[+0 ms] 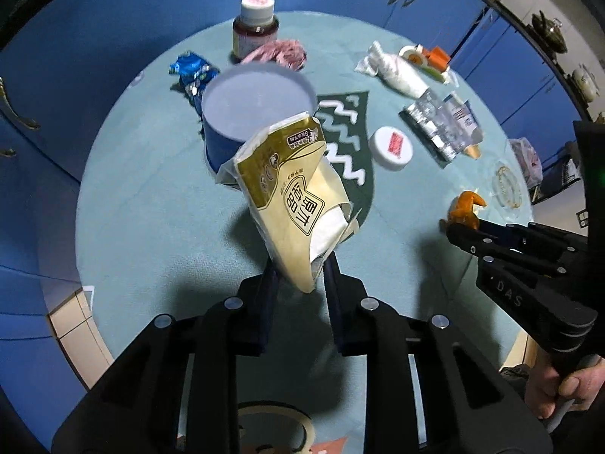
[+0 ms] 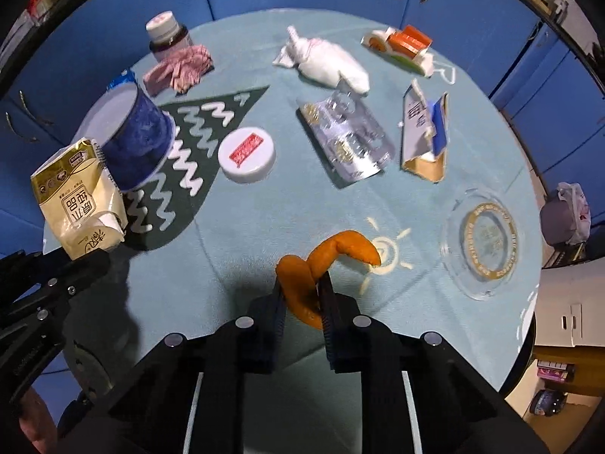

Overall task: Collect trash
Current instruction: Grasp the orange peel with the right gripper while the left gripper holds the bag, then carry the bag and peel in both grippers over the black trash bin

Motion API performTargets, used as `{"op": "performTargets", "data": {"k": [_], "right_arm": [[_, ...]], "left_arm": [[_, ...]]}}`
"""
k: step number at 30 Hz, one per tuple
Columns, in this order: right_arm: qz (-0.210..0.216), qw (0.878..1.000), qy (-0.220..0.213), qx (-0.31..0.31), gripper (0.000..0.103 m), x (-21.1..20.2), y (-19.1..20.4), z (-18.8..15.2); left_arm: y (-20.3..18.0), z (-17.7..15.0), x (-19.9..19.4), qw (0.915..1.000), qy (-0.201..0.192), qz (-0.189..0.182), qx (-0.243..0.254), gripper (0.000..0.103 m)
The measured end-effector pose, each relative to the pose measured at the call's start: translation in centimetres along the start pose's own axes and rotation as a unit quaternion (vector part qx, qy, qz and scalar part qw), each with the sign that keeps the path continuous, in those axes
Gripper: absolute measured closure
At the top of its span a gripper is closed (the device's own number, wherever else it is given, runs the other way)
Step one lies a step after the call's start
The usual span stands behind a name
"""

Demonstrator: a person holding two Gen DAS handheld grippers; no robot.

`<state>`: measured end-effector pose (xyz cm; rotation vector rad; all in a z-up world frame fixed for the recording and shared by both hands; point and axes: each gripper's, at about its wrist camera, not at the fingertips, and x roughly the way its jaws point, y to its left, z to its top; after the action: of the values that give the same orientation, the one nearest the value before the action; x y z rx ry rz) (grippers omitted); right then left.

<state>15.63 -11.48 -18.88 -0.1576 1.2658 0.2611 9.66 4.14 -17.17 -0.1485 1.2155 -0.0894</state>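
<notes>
The left gripper (image 1: 298, 270) pinches the yellow tissue pack (image 1: 291, 193) at frame centre, lifted toward the blue bin (image 1: 245, 113) for dropping; the right gripper (image 2: 302, 295) clamps the orange peel (image 2: 325, 261) low in its view

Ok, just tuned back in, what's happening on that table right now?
A person is clearing trash off the round table with two handheld grippers. The left gripper is shut on a yellow tissue pack, lifted near the blue tub. The right gripper is clamped on an orange peel. Wrappers, a blister pack and a white lid remain.
</notes>
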Motion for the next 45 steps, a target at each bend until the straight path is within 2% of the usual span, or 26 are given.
{"op": "performTargets", "data": {"k": [8,15,25,35,45], "right_arm": [[-0.007,0.999,-0.033,0.021,0.087,-3.1,-2.2,0.0],[-0.021,0.996,-0.052,0.064,0.087,-5.0,-8.2,-1.1],[-0.036,0.989,-0.067,0.131,0.087,-6.4,-14.4,-2.3],[-0.057,0.978,-0.076,0.185,0.087,-8.0,-20.0,-4.7],[-0.078,0.962,-0.079,0.251,0.087,-9.3,-26.4,-8.4]], "left_arm": [[-3.0,0.9,-1.7,0.9991,-0.026,-0.009,0.032,0.078],[-7.8,2.4,-1.6,0.9959,-0.038,-0.024,0.078,0.078],[-14.4,4.1,-1.2,0.9887,-0.041,-0.037,0.139,0.078],[-21.6,4.5,-0.9,0.9752,-0.047,-0.057,0.209,0.078],[-28.5,3.7,-0.7,0.9603,-0.041,-0.076,0.265,0.078]]}}
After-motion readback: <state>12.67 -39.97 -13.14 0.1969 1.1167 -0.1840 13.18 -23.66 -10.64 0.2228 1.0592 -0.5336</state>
